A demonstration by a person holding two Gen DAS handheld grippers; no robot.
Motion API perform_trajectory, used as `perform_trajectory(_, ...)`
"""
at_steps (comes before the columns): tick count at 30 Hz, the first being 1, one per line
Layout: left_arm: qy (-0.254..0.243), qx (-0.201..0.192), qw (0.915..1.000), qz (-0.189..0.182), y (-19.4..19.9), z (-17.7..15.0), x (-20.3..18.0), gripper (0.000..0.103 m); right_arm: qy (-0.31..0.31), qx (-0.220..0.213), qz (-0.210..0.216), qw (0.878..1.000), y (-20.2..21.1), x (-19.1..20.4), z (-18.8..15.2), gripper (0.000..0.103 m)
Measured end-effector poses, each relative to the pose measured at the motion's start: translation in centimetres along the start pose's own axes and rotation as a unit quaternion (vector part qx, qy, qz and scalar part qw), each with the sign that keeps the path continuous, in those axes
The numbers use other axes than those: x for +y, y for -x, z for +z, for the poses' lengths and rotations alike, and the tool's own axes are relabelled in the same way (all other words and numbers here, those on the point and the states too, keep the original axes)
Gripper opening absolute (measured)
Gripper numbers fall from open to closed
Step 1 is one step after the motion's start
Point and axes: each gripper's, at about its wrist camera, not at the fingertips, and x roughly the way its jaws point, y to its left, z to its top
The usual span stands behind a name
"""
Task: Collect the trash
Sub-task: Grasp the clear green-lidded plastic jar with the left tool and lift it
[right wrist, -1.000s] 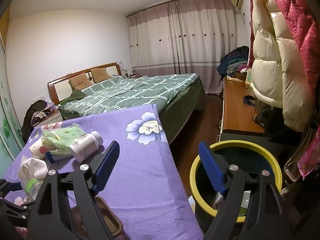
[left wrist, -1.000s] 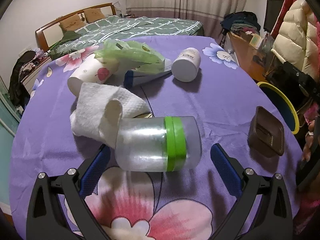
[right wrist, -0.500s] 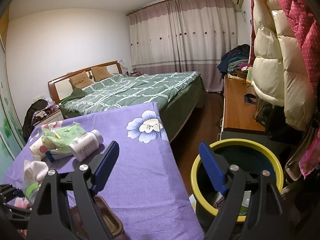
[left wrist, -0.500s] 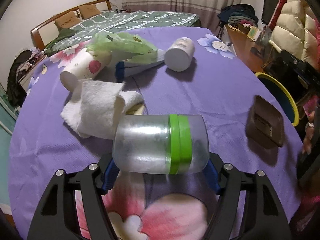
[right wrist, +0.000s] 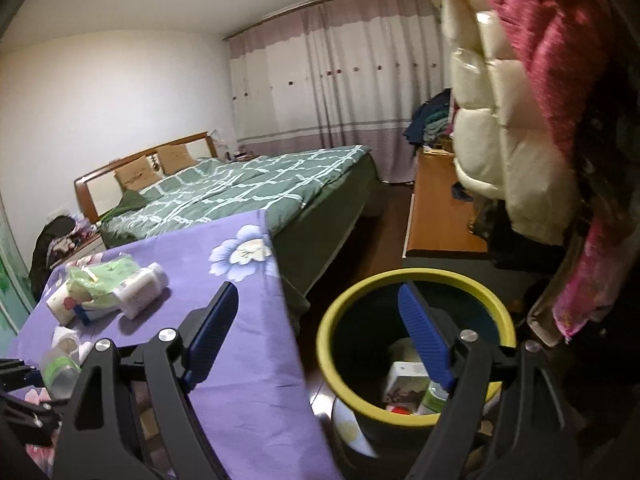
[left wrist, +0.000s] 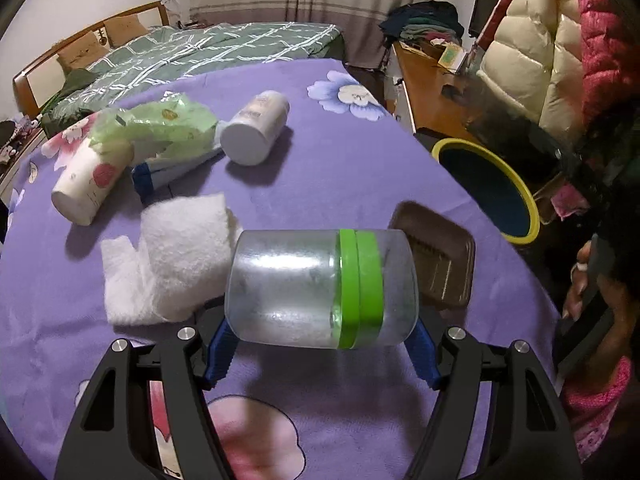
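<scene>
A clear plastic jar (left wrist: 320,288) with a green band lies sideways between the blue pads of my left gripper (left wrist: 320,344), which is shut on it and holds it just above the purple floral tablecloth (left wrist: 340,168). The jar (right wrist: 60,368) also shows at the far left of the right wrist view. A crumpled white tissue (left wrist: 176,256), a paper cup (left wrist: 86,180), a green wrapper (left wrist: 160,128), a white bottle (left wrist: 256,128) and a brown tray (left wrist: 440,264) lie on the cloth. My right gripper (right wrist: 316,300) stands open and empty over the table's edge, beside the yellow-rimmed bin (right wrist: 420,274), which holds some trash.
The bin (left wrist: 524,216) stands on the floor off the table's right edge. A person's hand (left wrist: 580,280) is at the right. Puffy jackets (right wrist: 500,160) hang above the bin. A wooden desk (right wrist: 436,208) and a green bed (right wrist: 248,192) lie beyond.
My left gripper's jaws closed onto the jar, lifted it off the cloth and carried it to the right, toward the tray. My right gripper shifted toward the bin, still open.
</scene>
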Motion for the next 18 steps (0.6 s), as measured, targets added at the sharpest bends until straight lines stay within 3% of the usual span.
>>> perform_trajectory(5,-0.001,-0.003,0.9999,0.014,1.4,-0.2,0.3,0.070,-0.002,-0.003,0.016,1.000,0.2,-0.3,0.2,0.078)
perform_trajectory(18,-0.017,0.023,0.9993,0.023,1.8,-6.5,1.0,0.071,0.000,-0.001,0.029,1.000,0.3,-0.3,0.4,0.078)
